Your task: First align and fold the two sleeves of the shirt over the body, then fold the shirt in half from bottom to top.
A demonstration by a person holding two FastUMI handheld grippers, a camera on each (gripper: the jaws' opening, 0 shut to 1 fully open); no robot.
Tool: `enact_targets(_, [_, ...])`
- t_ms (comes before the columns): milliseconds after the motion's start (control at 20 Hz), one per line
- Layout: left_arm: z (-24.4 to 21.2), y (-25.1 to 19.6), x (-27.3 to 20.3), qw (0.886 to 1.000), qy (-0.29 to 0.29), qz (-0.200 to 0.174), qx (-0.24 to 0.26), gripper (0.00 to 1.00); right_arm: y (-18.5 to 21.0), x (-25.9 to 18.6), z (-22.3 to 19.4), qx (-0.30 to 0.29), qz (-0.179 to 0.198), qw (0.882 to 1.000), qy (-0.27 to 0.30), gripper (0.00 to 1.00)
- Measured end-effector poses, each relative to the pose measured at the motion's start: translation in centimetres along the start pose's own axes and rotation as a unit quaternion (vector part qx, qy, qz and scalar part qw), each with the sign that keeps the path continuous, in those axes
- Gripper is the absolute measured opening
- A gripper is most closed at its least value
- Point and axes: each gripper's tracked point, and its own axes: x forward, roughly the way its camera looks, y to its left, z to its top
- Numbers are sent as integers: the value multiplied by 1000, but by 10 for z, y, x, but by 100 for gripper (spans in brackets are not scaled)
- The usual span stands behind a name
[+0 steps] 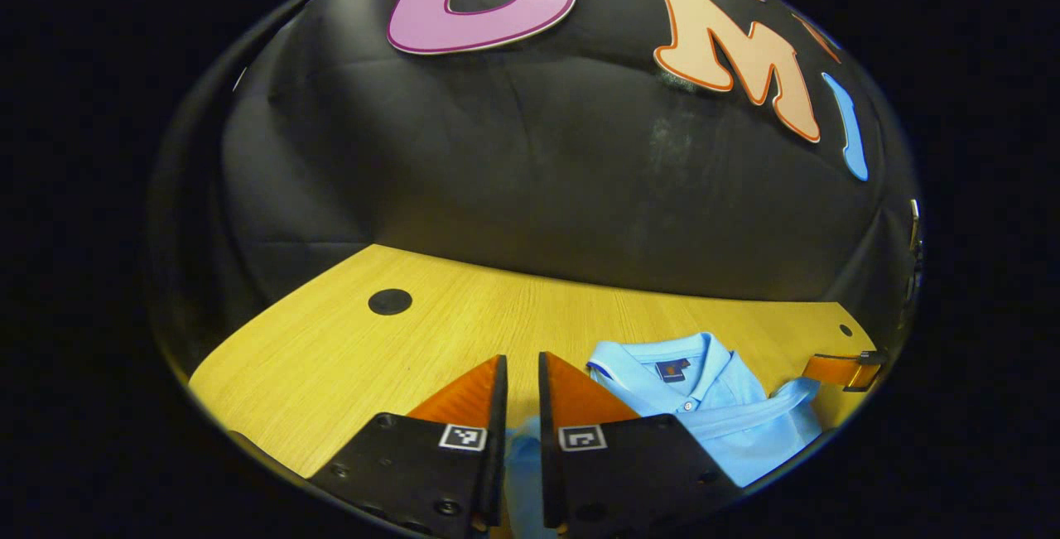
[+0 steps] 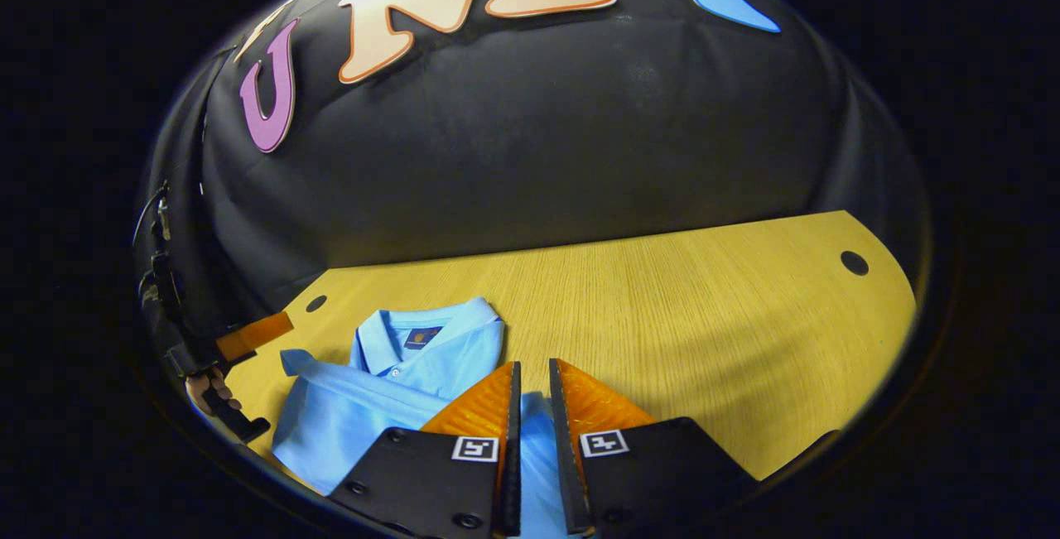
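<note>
While the light-blue polo shirt (image 2: 389, 394) lay on the wooden table (image 2: 704, 315) with a sleeve already across its chest, the right gripper (image 2: 531, 382) and left gripper (image 1: 521, 377) each had jaws narrowed to a slit with blue fabric showing in the gap; whether either actually pinched it, couldn't tell. Risk as I judged it: a weak or uneven nip could slip mid-lift, dragging the body and undoing the sleeve fold.
</note>
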Motion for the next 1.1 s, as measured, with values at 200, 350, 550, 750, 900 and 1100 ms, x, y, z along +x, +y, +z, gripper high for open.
enact_targets(200, [17, 11, -25, 999, -15, 21, 27, 55, 14, -23, 10, -3, 23, 1000, -16, 84])
enact_targets(350, [33, 15, -62, 997, -47, 30, 51, 90, 28, -55, 19, -4, 40, 998, -45, 92])
enact_targets(550, [39, -2, -120, 995, -75, -8, 62, 94, 36, -109, 26, -29, 44, 995, -90, 98])
enact_targets(750, [23, -11, -172, 992, -95, -31, 72, 94, 39, -172, 19, -36, 49, 989, -132, 98])
enact_targets(900, [5, -18, -205, 991, -99, -45, 72, 93, 39, -216, -3, -34, 59, 986, -150, 98])
enact_targets(1100, [-18, -37, -239, 989, -106, -65, 77, 93, 35, -266, -33, -43, 62, 981, -178, 97])
